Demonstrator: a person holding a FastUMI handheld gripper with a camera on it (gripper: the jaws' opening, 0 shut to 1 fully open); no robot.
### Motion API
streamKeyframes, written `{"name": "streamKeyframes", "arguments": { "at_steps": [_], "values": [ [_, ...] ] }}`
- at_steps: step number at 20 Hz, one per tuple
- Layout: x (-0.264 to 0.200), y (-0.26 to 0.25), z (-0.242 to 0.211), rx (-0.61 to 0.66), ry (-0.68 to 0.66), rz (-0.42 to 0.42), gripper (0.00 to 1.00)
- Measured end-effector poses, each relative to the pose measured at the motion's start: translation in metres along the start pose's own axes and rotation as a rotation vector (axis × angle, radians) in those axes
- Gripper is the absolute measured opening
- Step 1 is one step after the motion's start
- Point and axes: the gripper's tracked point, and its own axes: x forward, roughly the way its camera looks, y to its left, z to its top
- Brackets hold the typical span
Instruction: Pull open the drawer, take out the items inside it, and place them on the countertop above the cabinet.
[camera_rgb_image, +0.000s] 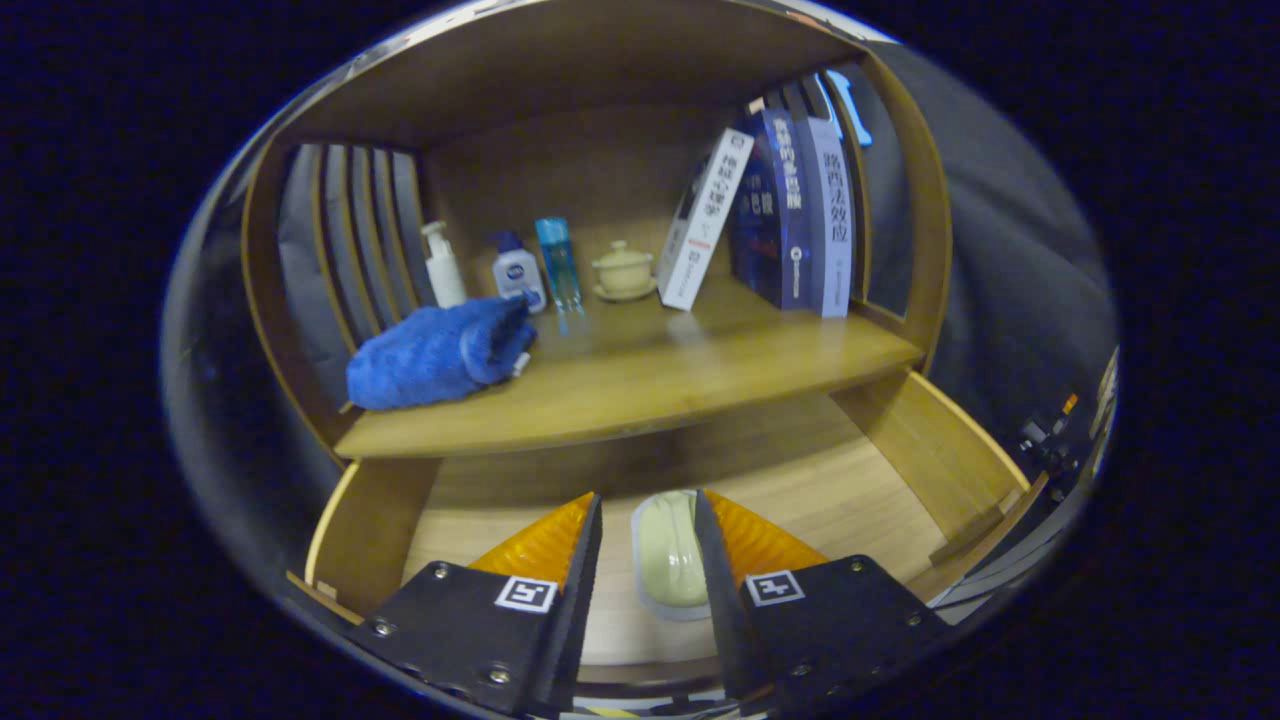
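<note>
The wooden drawer (935, 450) stands pulled open below the countertop (690, 370). On the drawer floor lies a pale yellow-green, soap-like item in a clear tray (668, 555). My gripper (648, 497) is lowered into the drawer with its fingers on either side of that item. The right finger (715, 560) is at the item's edge. A narrow gap shows between the left finger (585, 560) and the item, so the jaws stand open around it. A rolled blue towel (440, 350) rests on the left part of the countertop.
At the back of the countertop stand a white pump bottle (443, 265), a small white bottle with a blue cap (518, 272), a clear blue bottle (559, 263) and a lidded cream cup (624, 270). Leaning books (780, 220) fill the right. Slatted side walls and a top board enclose the shelf.
</note>
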Motion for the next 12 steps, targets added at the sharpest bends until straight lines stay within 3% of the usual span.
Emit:
{"name": "streamKeyframes", "arguments": {
  "at_steps": [7, 11, 12],
  "values": [
    [0.030, -0.014, -0.032, 0.039, 0.182, -0.052, 0.54],
    [0.038, -0.024, -0.051, -0.002, 0.255, -0.082, 0.54],
    [0.037, -0.025, -0.052, -0.013, 0.271, -0.087, 0.46]
  ]
}}
